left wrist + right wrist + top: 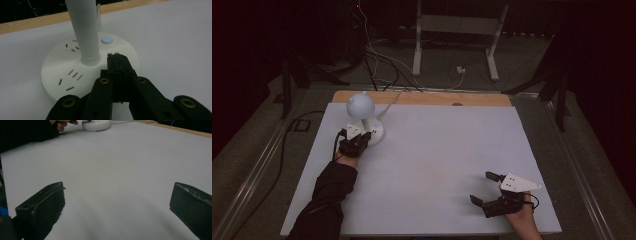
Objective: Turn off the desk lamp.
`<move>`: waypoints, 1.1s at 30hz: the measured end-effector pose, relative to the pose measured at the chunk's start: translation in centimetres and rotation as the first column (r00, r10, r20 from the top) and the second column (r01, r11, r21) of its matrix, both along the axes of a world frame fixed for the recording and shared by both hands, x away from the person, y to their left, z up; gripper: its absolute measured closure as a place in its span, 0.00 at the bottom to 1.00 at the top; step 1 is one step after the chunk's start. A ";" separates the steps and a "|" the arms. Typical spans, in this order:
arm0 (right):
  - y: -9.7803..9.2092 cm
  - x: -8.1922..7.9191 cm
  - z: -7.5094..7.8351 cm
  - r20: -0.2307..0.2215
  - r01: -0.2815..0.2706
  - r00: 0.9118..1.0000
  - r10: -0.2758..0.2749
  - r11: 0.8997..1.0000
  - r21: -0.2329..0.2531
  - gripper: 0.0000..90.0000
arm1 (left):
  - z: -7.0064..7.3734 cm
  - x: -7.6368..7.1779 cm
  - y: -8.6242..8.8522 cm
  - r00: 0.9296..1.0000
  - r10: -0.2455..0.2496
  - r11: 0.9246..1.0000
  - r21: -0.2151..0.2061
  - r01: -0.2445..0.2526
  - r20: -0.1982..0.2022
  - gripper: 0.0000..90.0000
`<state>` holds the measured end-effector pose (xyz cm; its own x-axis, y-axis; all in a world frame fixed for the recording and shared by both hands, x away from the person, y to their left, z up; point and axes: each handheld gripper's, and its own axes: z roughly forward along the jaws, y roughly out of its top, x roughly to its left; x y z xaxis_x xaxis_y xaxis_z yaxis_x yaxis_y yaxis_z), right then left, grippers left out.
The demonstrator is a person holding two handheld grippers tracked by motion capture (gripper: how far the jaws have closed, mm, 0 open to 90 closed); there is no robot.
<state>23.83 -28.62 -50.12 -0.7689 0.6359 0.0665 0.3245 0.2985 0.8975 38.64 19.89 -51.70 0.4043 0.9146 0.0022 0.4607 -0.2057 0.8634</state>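
Sitting at the far left of the white surface (pixel 437 165) is a white desk lamp (pixel 362 112), its round base (pixel 60 75) carrying socket slots and a button (pixel 107 39) that is glowing blue; the left tool (pixel 117 62) is resting with its jaws closed together and gripping nothing, the tips lying on the top of the base just beside the stem (pixel 83 30) and a little short of the button; the right tool (pixel 486 187) is lying well apart at the near right, jaws spread wide over bare surface; judging by appearance, the lamp is rigid moulded plastic, smooth and likely slippery, with a globe head (pixel 360 103) making it top-heavy though the broad base is probably weighted; the stem is offering the surest hold for lifting, the base rim being too wide and low; the trailing white cord (pixel 392 100) is likely to drag; for pressing, closed tips are suiting the button.
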 end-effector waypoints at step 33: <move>-0.2 -0.1 0.1 0.004 0.005 1.000 -0.005 1.000 0.008 0.00 | 4.7 -4.5 -0.1 0.976 -0.210 0.965 -0.171 0.198 -0.059 0.06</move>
